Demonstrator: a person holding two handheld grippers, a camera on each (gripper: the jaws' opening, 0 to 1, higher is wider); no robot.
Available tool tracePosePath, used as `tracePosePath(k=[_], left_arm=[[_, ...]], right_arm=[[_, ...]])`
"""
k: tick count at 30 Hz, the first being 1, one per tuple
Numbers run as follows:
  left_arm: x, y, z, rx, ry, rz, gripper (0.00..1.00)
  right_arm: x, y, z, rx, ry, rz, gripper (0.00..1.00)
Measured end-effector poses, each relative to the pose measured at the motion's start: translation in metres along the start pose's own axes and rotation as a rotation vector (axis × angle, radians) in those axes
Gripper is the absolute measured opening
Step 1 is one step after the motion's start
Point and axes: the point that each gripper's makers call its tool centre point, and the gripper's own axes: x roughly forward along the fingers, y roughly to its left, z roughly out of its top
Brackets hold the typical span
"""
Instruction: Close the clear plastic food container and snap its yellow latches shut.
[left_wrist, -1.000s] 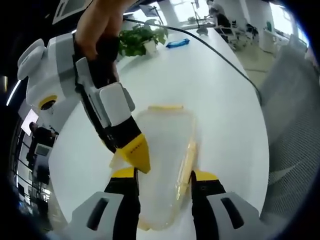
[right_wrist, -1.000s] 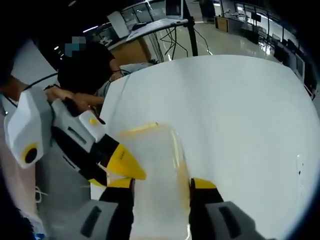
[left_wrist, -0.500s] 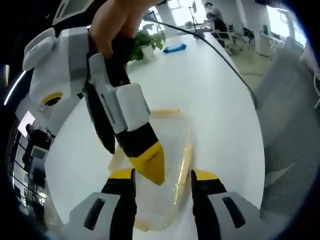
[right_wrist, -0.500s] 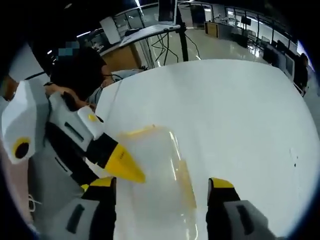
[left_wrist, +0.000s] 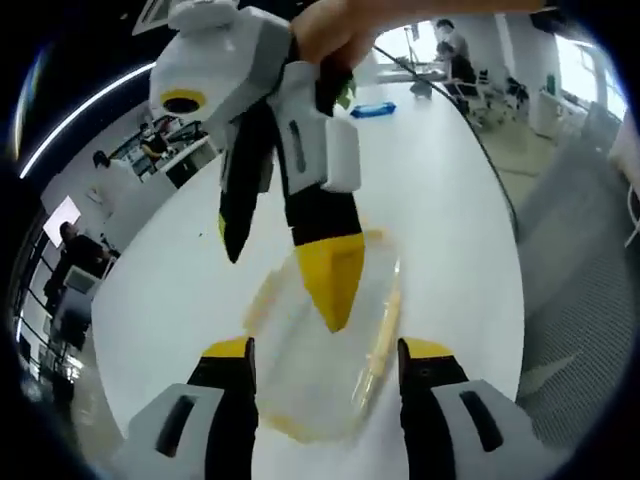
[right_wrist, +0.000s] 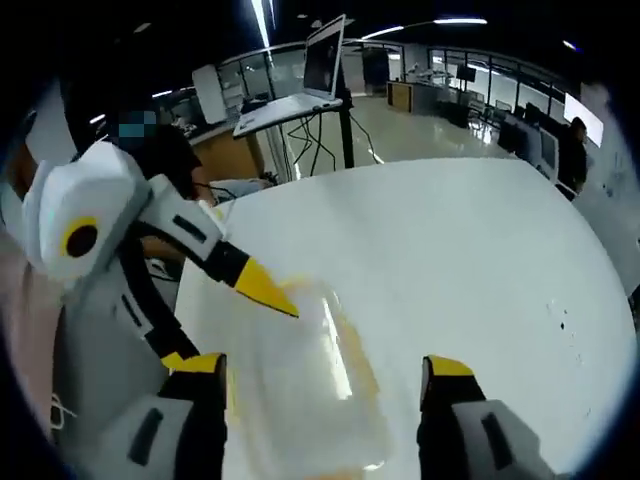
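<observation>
The clear plastic container (left_wrist: 310, 395) lies on the white table (left_wrist: 450, 220) with its lid on and yellow latches (left_wrist: 385, 322) along its edges. My left gripper (left_wrist: 328, 352) is open above its near end, one jaw on each side and neither touching it. My right gripper (left_wrist: 290, 250) reaches down from the top with its fingers apart, its yellow fingertip (left_wrist: 333, 282) hanging over the lid. In the right gripper view the container (right_wrist: 300, 390) lies below my open right gripper (right_wrist: 322, 365), and the left gripper's yellow fingertip (right_wrist: 266, 288) points at the far left corner.
A blue item (left_wrist: 372, 108) and a black cable (left_wrist: 480, 150) lie farther along the table. A grey chair (left_wrist: 590, 260) stands at the right edge. A laptop on a stand (right_wrist: 325, 60) and a seated person (right_wrist: 165, 150) are beyond the table.
My right gripper's jaws have spread wider, and my left gripper's slightly. Both grippers have lifted back from the container, and the right one now hangs higher over the lid.
</observation>
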Motion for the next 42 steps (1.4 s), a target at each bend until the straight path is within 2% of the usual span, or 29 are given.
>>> tracePosePath(k=[4,9,18,24,25,34,42], left_arm=[[-0.003,0.004,-0.004,-0.084,-0.011,-0.006,0.61],[-0.003,0.01,-0.014,-0.154,-0.005,-0.005,0.76],[0.003,0.018,-0.023,-0.238,-0.001,-0.003,0.78],[0.01,0.015,-0.029,-0.247,0.027,-0.014,0.74],[0.011,0.014,-0.031,-0.245,0.036,-0.015,0.74],[0.018,0.021,-0.024,-0.222,0.019,-0.016,0.74],[0.033,0.036,-0.013,-0.222,0.006,-0.013,0.74]], right_arm=[[-0.003,0.008,-0.009,-0.001,-0.015,-0.001,0.82],[-0.004,0.013,-0.02,0.02,-0.039,-0.034,0.9],[-0.003,0.013,-0.038,0.04,-0.059,-0.1,0.9],[0.003,0.014,-0.048,0.049,-0.045,-0.114,0.88],[0.003,0.011,-0.05,0.026,-0.044,-0.132,0.88],[0.0,-0.003,-0.057,0.013,-0.025,-0.17,0.8],[-0.005,-0.026,-0.058,0.019,-0.017,-0.173,0.8]])
